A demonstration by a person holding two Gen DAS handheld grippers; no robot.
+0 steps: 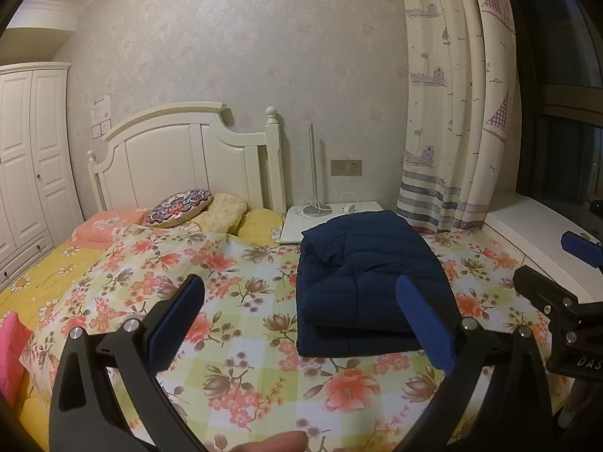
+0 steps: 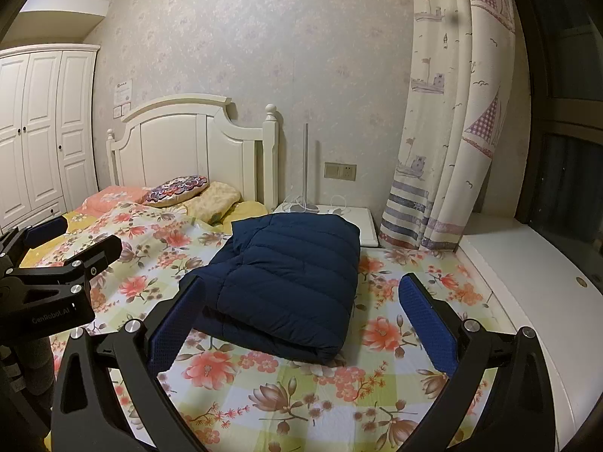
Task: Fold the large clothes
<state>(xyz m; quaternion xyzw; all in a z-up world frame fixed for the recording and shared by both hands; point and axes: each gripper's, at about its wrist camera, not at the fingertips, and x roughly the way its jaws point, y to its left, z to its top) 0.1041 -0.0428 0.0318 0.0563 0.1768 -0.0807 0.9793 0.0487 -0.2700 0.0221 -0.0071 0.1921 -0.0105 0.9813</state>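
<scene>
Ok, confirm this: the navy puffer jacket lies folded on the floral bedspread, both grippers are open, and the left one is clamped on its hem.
One thing is wrong: the left gripper is not clamped on anything. The left wrist view shows its fingers spread wide above the floral bedspread, clear of the folded navy puffer jacket. The right gripper is open too.

Walls: pale floral wallpaper (image 2: 282, 37)
Bed: white headboard (image 1: 188, 150), floral sheet (image 2: 339, 395)
Left: white wardrobe (image 2: 41, 124)
Right: boat-print curtain (image 1: 452, 94), dark window (image 1: 565, 150)
Beside bed: white nightstand (image 2: 363, 226)
</scene>
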